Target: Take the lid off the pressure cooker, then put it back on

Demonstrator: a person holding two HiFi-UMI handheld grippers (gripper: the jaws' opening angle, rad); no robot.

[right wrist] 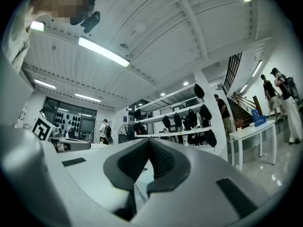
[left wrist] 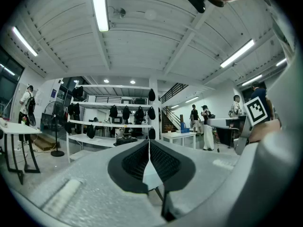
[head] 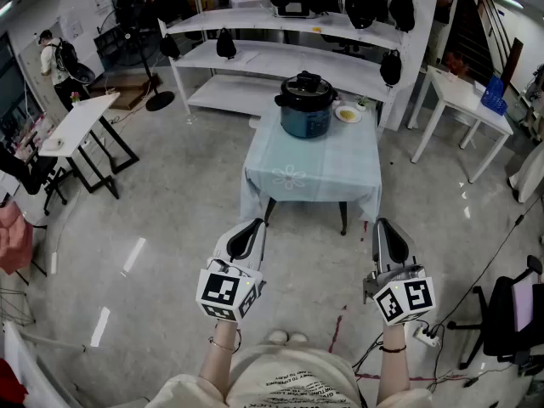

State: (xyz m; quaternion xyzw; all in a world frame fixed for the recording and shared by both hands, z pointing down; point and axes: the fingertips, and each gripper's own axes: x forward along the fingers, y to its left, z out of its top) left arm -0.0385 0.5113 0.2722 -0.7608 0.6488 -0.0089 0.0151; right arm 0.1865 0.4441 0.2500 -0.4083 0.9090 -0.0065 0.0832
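A dark blue pressure cooker [head: 304, 107] with its black lid [head: 306, 87] on stands at the back of a small table [head: 311, 172] draped in a pale blue cloth. In the head view my left gripper [head: 252, 229] and right gripper [head: 384, 228] hang side by side well short of the table, above the floor. Both are shut with nothing between the jaws. The left gripper [left wrist: 149, 148] points level at the shelves, and the cooker's lid [left wrist: 124, 139] just peeks over its jaws. In its own view the right gripper [right wrist: 148, 147] tilts slightly upward.
A small dish [head: 348, 114] sits beside the cooker on the table. White shelves [head: 280, 58] with black bags stand behind it. A white side table [head: 463, 100] is at the right, a folding table [head: 76, 126] at the left, an office chair [head: 514, 313] and floor cables near my right.
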